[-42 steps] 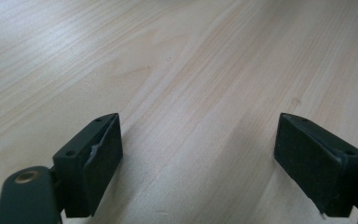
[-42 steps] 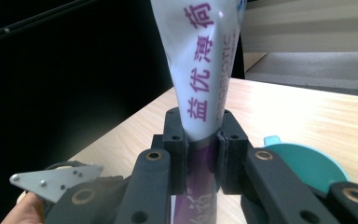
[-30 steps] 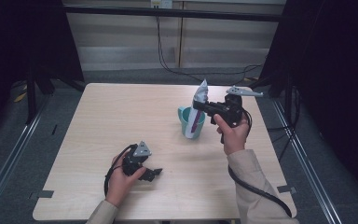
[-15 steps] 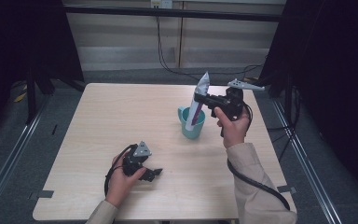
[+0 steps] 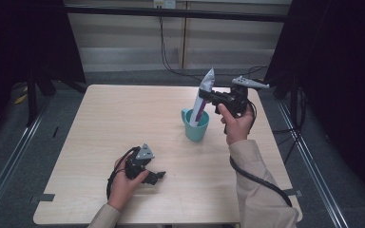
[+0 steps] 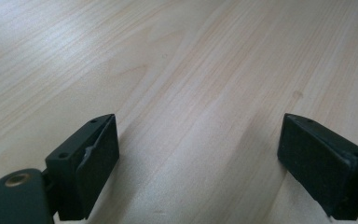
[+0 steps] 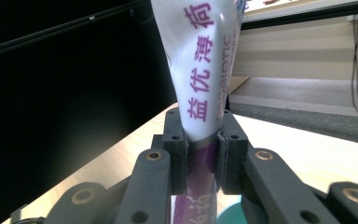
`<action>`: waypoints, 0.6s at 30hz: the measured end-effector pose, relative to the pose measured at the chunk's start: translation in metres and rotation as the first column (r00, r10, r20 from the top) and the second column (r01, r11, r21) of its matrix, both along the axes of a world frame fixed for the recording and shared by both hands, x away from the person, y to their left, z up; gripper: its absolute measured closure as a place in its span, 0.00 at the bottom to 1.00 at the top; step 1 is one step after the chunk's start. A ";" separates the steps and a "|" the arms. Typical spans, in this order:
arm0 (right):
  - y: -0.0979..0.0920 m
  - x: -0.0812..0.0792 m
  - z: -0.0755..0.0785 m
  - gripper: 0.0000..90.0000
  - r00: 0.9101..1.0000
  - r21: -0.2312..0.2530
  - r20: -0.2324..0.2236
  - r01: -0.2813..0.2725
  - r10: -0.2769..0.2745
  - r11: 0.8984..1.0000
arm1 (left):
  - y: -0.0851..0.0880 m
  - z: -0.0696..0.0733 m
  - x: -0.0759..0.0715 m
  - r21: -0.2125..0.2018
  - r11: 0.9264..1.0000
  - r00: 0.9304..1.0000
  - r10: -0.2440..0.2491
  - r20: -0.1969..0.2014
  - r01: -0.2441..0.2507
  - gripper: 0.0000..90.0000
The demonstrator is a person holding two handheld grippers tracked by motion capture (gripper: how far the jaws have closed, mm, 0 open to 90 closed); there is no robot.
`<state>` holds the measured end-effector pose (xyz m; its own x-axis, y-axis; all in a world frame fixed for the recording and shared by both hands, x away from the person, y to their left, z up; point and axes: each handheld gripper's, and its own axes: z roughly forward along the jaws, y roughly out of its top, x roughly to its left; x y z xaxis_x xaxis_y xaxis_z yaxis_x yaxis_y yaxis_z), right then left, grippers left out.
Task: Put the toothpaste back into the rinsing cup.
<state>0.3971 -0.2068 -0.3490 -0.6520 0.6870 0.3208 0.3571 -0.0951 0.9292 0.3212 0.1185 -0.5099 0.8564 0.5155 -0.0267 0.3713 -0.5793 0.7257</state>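
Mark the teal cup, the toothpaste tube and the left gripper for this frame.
teal cup [image 5: 194, 130]: high view, on its outer wall.
toothpaste tube [image 7: 205, 79]: right gripper view, on its white printed body above the jaws.
left gripper [image 5: 158, 176]: high view, between its fingertips, on the table.

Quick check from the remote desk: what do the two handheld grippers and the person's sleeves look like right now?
Both grippers are black. The left gripper carries a grey three-cornered plate and trails a black cable looping by the hand. Its jaws are flat black blocks with screw holes. The right gripper has the same grey plate and a thick black cable running down along the forearm. Both sleeves are beige.
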 end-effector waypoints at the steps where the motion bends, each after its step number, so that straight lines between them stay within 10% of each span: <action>1: -0.001 0.001 0.001 0.85 1.000 0.000 0.001 0.002 -0.002 1.000 | 0.000 0.000 0.000 0.000 1.000 1.000 0.000 0.000 0.000 0.14; 18: -0.004 0.014 0.000 0.85 0.999 -0.026 0.005 0.053 -0.053 0.998 | 0.000 0.000 0.000 0.002 1.000 1.000 0.002 0.001 -0.002 0.13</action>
